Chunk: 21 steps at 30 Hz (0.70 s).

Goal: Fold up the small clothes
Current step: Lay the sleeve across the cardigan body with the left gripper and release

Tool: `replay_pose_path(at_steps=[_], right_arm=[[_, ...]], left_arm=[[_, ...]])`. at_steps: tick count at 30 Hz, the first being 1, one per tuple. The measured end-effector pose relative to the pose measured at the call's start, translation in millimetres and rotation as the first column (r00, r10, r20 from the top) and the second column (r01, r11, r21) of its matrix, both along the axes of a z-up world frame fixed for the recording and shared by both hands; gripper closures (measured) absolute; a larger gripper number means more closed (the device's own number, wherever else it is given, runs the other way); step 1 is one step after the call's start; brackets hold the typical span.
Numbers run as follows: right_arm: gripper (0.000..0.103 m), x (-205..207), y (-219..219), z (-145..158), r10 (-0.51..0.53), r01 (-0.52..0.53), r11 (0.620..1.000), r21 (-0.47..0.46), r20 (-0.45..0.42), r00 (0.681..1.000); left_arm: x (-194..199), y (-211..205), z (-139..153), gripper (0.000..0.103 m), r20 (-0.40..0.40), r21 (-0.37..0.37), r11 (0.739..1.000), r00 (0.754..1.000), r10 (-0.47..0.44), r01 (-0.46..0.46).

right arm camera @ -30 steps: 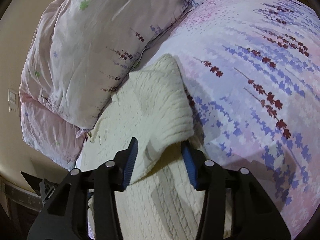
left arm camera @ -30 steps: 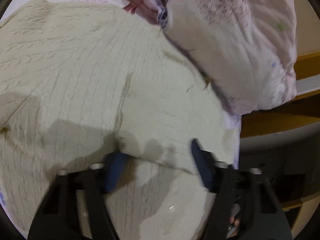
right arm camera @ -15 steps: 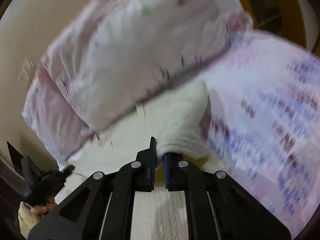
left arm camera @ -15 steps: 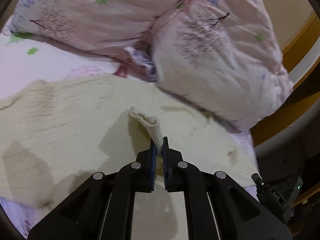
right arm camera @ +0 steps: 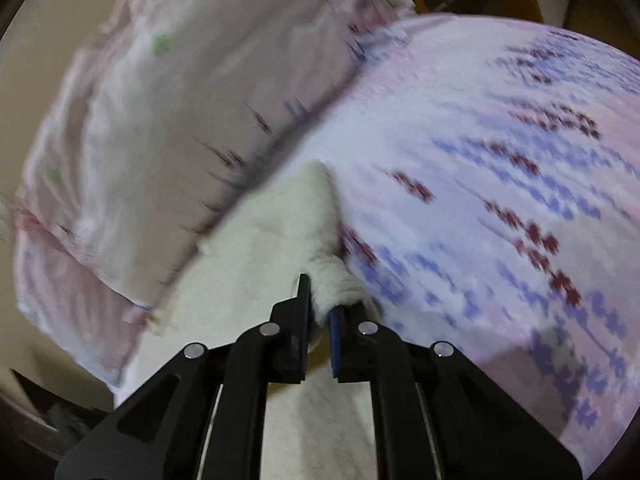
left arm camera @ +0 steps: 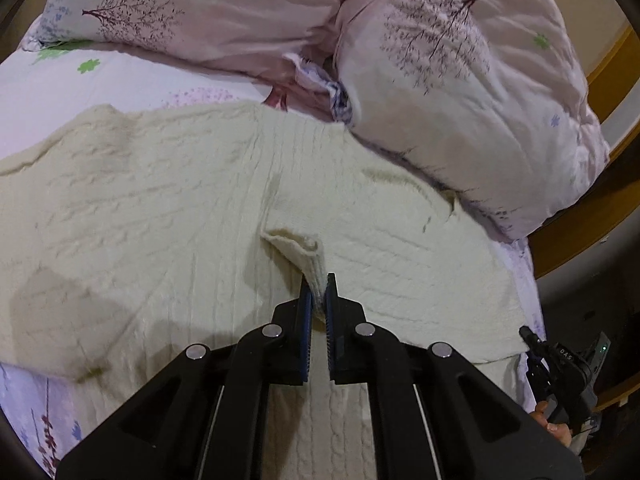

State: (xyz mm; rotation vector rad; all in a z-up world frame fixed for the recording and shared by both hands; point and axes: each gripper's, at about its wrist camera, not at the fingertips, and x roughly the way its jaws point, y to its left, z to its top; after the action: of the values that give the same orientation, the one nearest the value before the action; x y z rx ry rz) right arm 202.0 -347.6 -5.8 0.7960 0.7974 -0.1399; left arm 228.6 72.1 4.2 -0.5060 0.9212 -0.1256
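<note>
Cream cable-knit sweater [left arm camera: 168, 216] lies spread on the bed [left arm camera: 60, 84]; left gripper [left arm camera: 317, 304] and right gripper [right arm camera: 320, 304] each pinch a raised fold, fingers clenched.

place: home bedroom | evidence: pillows [left arm camera: 460, 92], floral bedsheet [right arm camera: 500, 184], wooden bedframe [left arm camera: 580, 240]

Black claw [left arm camera: 316, 296], blue ribbed pads [left arm camera: 306, 312], silver screws [left arm camera: 271, 331]

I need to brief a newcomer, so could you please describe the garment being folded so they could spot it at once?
On the bed with the floral sheet, just below the two pink pillows, lies a cream cable-knit sweater spread flat. It is the only plain, textured knit there; everything around it is smooth printed fabric.
</note>
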Motion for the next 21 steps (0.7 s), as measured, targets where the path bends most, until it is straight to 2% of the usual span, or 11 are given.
replay_pose_path(at_steps=[3,5,6,7,8,10,11,12,16,18,21], right_arm=[[0.088,-6,10,6,0.036,-0.04,0.996,-0.082,-0.043,0.998],[0.071,-15,14,16,0.036,-0.047,0.987,-0.154,-0.075,0.997],[0.052,-22,17,25,-0.003,-0.016,0.976,-0.215,-0.088,0.996],[0.046,-30,18,32,-0.03,0.01,0.966,-0.259,-0.075,0.997],[0.046,-35,23,45,-0.03,0.02,0.956,-0.294,-0.031,0.999],[0.046,-33,36,59,0.037,-0.032,0.946,-0.323,0.008,0.999],[0.046,-28,46,65,0.099,-0.089,0.939,-0.332,0.013,0.995],[0.046,-16,66,68,0.207,-0.195,0.92,-0.341,0.0,0.978],[0.048,16,136,66,0.449,-0.44,0.794,-0.419,-0.084,0.89],[0.048,28,170,58,0.515,-0.511,0.725,-0.462,-0.128,0.847],[0.048,42,197,36,0.549,-0.58,0.663,-0.474,-0.22,0.807]], left_arm=[[-3,2,-5,0.097,-0.018,-0.005,1.0,1.0,0.0,0.0],[-7,6,-2,0.097,-0.017,-0.028,1.0,1.0,-0.01,0.01],[-10,8,1,0.097,-0.01,-0.035,0.999,1.0,-0.011,0.01],[-15,12,5,0.095,0.003,-0.04,0.999,1.0,-0.009,0.009],[-22,16,11,0.09,0.023,-0.045,0.999,1.0,-0.013,0.014],[-35,26,21,0.067,0.059,-0.054,0.998,0.998,-0.008,0.011],[-47,35,27,0.048,0.087,-0.054,0.999,0.996,0.011,-0.007],[-59,45,31,0.043,0.115,-0.047,0.998,0.993,0.037,-0.032],[-99,79,40,0.038,0.171,-0.012,0.994,0.979,0.11,-0.11],[-123,103,39,0.032,0.174,0.001,0.981,0.966,0.19,-0.193],[-151,138,29,0.031,0.121,-0.013,0.957,0.95,0.288,-0.288]])
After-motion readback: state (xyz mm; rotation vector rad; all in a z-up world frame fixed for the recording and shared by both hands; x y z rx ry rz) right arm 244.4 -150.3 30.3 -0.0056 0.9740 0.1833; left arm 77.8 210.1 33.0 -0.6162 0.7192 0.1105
